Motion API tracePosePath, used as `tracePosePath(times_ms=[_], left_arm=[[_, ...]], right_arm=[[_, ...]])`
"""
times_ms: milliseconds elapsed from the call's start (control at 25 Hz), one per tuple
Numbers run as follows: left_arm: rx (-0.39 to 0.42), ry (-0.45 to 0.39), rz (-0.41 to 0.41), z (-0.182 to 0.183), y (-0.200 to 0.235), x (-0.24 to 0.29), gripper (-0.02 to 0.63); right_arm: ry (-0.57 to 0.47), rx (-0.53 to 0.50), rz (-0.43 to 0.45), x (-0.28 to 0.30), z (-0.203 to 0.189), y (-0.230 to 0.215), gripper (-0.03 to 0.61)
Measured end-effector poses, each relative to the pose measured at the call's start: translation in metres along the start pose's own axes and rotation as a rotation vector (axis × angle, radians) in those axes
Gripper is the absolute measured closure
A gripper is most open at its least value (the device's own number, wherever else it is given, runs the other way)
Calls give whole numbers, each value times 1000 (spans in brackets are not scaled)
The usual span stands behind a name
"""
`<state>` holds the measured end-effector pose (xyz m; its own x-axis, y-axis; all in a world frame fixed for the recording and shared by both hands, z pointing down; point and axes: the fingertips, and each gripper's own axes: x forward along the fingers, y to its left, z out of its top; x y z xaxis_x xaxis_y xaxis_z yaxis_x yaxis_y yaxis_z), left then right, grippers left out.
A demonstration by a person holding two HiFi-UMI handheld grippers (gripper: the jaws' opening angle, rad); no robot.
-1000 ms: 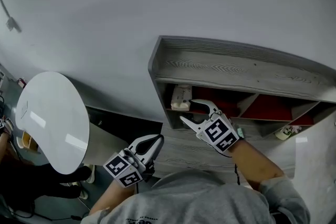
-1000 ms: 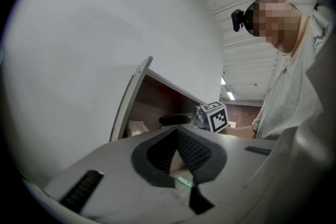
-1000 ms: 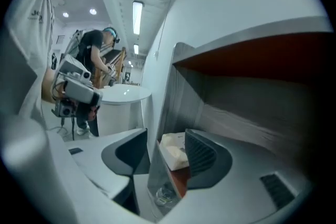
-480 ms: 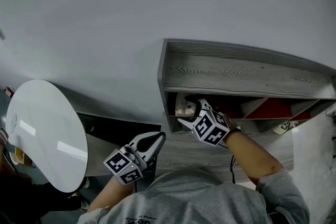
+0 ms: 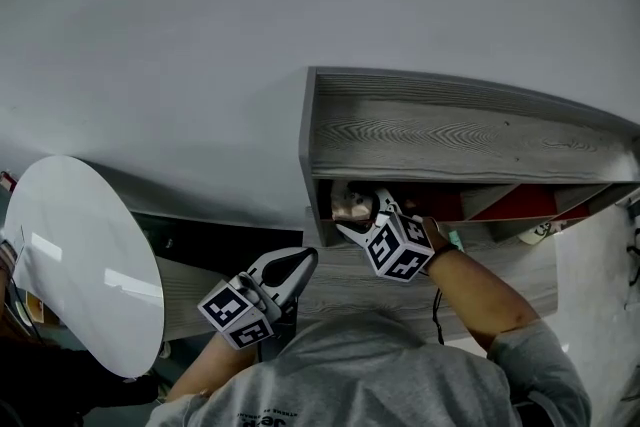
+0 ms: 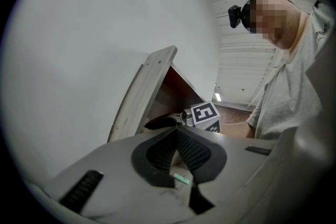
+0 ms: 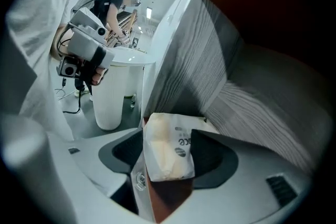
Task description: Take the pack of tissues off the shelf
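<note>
Location of pack of tissues (image 5: 350, 205): leftmost compartment of the grey wood-grain shelf (image 5: 450, 130), close to the shelf's left side panel. Right hand-held gripper (image 5: 365, 215) reaches into that compartment, angled downward. Its jaws stand wide apart with the pack between them, one pad on each side, and they have just been closing slightly. The pads do not visibly press the pack. Left hand-held gripper (image 5: 302, 257) hangs outside the shelf, in front of its lower left corner, jaws together at the tips with nothing between them. Red back panels (image 5: 520, 205) show in the shelf compartments to the right of the pack. Round white desk (image 5: 80, 265) lies well to the left of the shelf.
</note>
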<state>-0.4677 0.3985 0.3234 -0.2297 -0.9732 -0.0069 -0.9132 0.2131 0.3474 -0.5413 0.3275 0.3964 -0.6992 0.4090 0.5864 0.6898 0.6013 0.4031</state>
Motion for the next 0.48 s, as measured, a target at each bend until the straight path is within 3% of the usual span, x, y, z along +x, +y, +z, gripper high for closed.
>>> tracePosePath(times_ms=[240, 280, 480], left_arm=[[-8, -2, -18, 2, 0, -7, 601], [-8, -4, -20, 3, 0, -9, 601], [0, -14, -32, 11, 2, -22, 601]], right_arm=[[5, -46, -60, -8, 3, 9, 357], [0, -40, -67, -10, 4, 9, 391], [-38, 22, -98, -26, 16, 7, 430]])
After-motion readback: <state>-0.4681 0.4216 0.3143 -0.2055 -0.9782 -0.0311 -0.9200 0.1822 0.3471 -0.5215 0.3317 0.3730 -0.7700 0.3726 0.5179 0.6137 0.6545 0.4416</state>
